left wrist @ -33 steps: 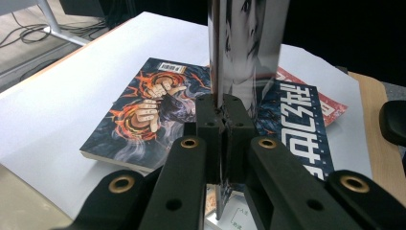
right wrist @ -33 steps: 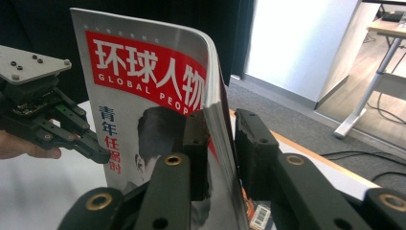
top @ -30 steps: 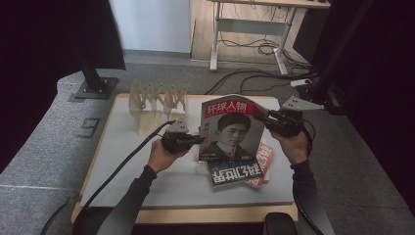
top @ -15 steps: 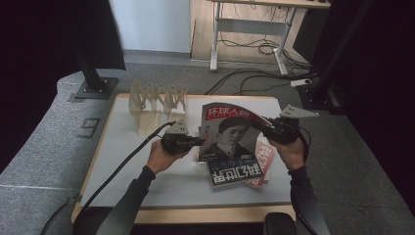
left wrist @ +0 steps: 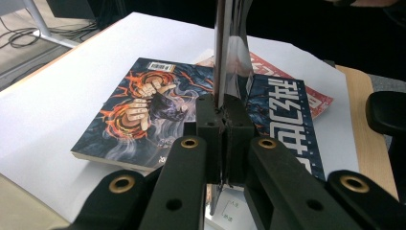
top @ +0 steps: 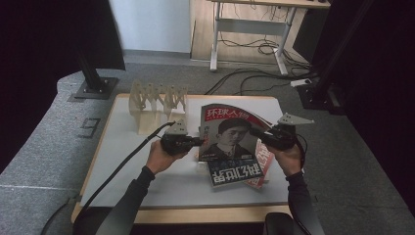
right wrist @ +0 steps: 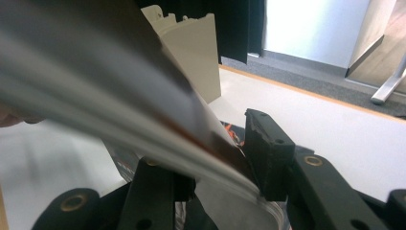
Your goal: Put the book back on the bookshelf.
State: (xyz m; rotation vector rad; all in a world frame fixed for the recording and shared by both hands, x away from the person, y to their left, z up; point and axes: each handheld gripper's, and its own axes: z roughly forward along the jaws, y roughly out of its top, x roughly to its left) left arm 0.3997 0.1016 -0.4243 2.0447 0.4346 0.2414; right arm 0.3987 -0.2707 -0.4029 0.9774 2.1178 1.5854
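Glossy magazine (top: pixel 230 134), pinched by left gripper (left wrist: pixel 224 112), blurs across right gripper (right wrist: pixel 230 158), whose just-opening jaws straddle it.

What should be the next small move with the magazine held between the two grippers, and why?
Probably keep lowering the magazine onto the book. The left gripper clamps one edge; the right gripper has been opening, with the other edge between its jaws.

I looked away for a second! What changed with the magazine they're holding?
The magazine came down toward the comic book on the table, lowered at the right gripper side, whose jaws have just been opening around its edge. The left gripper stayed put, clamped on the magazine. The books underneath didn't move.
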